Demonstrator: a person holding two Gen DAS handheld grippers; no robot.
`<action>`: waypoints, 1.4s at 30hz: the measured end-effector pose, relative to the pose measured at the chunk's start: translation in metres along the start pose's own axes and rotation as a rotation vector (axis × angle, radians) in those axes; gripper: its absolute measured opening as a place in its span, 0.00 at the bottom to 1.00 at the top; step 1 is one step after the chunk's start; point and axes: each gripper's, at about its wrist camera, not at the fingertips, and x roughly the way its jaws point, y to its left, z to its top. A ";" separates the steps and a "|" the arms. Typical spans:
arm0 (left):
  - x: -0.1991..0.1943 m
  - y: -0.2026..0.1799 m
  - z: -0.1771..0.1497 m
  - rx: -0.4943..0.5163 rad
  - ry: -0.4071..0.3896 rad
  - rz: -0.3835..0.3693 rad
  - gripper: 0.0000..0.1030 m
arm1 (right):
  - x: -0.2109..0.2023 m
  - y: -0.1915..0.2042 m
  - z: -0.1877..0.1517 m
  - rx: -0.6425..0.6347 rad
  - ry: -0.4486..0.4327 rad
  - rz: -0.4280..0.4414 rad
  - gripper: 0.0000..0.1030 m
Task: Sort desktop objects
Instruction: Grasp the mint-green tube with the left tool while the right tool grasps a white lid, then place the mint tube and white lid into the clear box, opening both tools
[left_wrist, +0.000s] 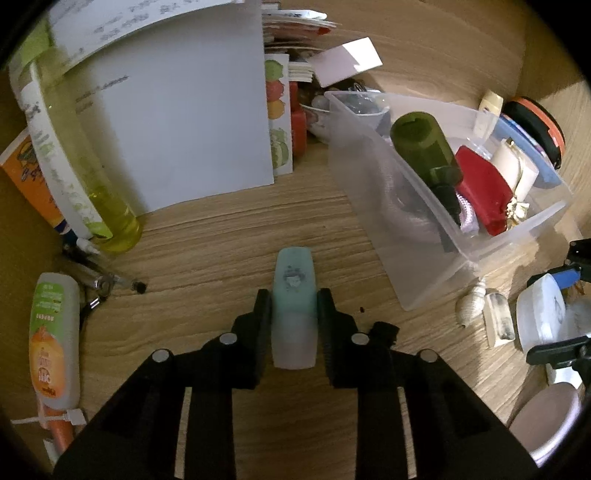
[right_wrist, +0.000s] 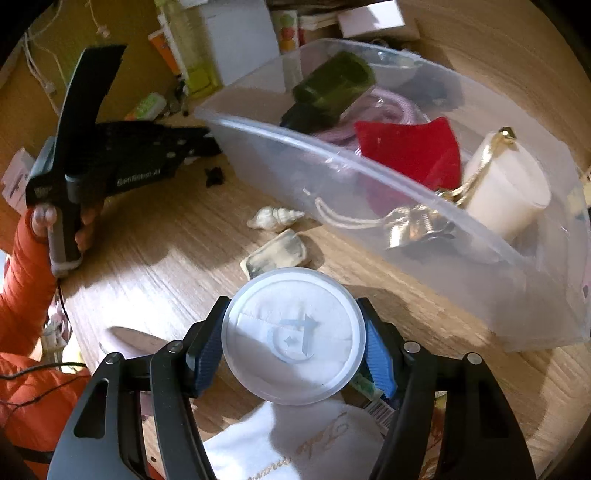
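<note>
My left gripper (left_wrist: 294, 306) is clamped on a small teal tube (left_wrist: 293, 295), its two black fingers (left_wrist: 263, 317) pressing the tube's sides; the tube points forward over the wooden counter (left_wrist: 221, 229), and I cannot tell whether it touches the wood. My right gripper (right_wrist: 294, 341) is clamped on a round translucent case (right_wrist: 294, 336) with a white puff inside, the blue pads (right_wrist: 377, 354) bearing on its rim from either side.

The clear plastic bin (right_wrist: 406, 206) stands just ahead of the round case, to the right of the teal tube. In it lie a dark green bottle (left_wrist: 424, 144) on its side, a red pouch (left_wrist: 480, 188), a pink cord (right_wrist: 391, 107), and a cream cylinder (right_wrist: 506, 192) with a gold cord. Outside the bin, near its front wall, a pale seashell (right_wrist: 275, 218) and a small worn block (right_wrist: 277, 254) rest on the counter, close to each other.

At the left of the counter, a yellow-green bottle (left_wrist: 107, 199) stands against a white sheet of paper (left_wrist: 184, 122), an orange tube (left_wrist: 29, 177) sits behind the bottle, and a green-and-orange tube (left_wrist: 55, 339) lies flat nearer to me. In the right wrist view my left hand (right_wrist: 66, 225), in an orange sleeve (right_wrist: 26, 280), grips its tool's handle.
</note>
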 end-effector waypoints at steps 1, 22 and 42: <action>-0.003 0.002 0.000 -0.008 -0.007 0.001 0.23 | -0.003 -0.001 -0.001 0.006 -0.015 0.003 0.61; -0.096 -0.002 0.010 -0.069 -0.234 -0.066 0.23 | -0.085 -0.015 0.018 0.061 -0.308 -0.011 0.61; -0.074 -0.049 0.063 -0.031 -0.252 -0.180 0.23 | -0.078 -0.051 0.061 0.117 -0.380 0.001 0.61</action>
